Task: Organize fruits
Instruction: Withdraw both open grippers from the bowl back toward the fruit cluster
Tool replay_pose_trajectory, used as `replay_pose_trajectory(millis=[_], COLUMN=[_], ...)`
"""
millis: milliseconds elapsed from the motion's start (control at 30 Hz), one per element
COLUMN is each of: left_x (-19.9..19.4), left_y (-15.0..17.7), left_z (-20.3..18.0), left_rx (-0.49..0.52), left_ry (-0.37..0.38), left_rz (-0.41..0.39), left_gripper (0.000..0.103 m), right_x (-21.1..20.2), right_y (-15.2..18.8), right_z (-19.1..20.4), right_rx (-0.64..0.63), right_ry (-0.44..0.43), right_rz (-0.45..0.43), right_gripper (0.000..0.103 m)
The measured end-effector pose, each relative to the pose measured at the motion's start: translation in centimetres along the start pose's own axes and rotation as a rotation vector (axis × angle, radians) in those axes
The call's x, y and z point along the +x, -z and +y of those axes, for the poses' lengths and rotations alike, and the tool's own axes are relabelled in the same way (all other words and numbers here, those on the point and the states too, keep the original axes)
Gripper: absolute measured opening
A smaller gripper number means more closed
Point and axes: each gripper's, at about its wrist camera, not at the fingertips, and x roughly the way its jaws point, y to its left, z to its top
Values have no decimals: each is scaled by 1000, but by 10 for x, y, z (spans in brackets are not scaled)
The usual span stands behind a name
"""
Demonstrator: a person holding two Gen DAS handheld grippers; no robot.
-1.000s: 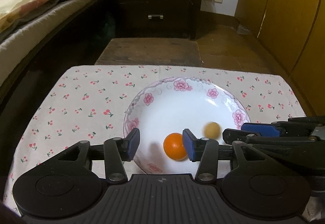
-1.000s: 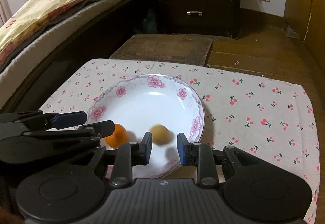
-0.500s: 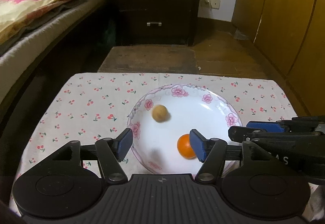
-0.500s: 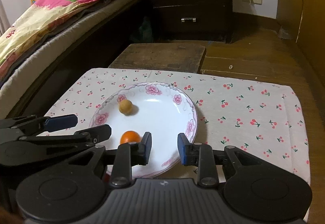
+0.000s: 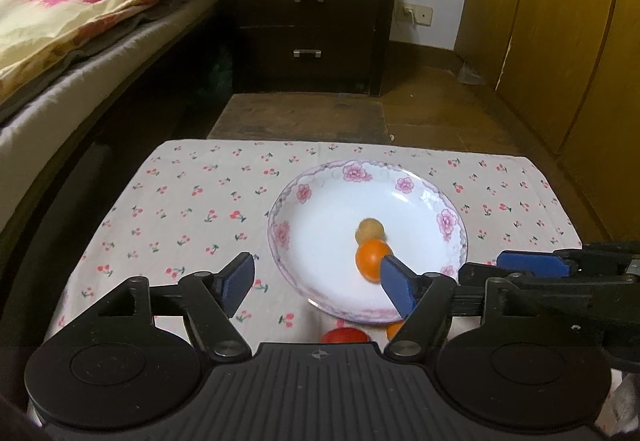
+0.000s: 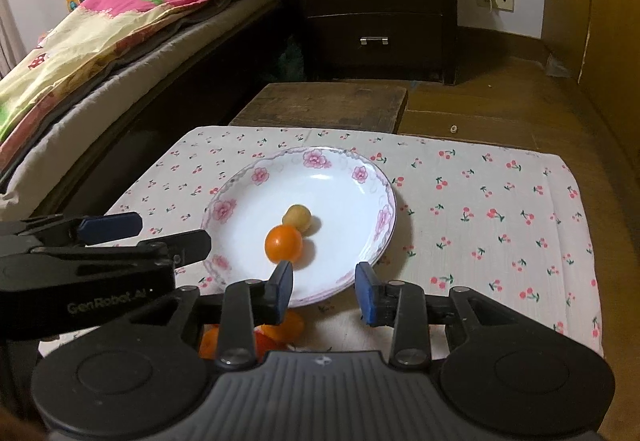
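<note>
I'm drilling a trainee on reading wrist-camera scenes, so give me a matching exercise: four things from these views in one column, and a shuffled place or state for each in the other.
Things:
1. orange fruit
2. tan fruit
3. red fruit
4. left gripper

Places or states:
A. on the tablecloth, just outside the plate's near rim
B. open, holding nothing
C. in the plate, nearer the camera
D. in the plate, just behind the other fruit

Pairs: 1-C, 2-D, 3-A, 4-B

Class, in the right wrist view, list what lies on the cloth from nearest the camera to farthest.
Loose orange fruits by the gripper → orange in the plate → tan round fruit → plate's far rim.
</note>
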Motion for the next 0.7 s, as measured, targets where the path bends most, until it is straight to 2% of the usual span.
replay_pose_trajectory(millis=[700], left_x=[-28], left_y=[33], left_z=[18], left_rx=[-43], left_ry=[0], left_rz=[45], left_gripper=[78], right_x=[-21], right_y=[36], right_z=[2], right_rx=[34], right_ry=[4], right_rz=[41], right_gripper=[36])
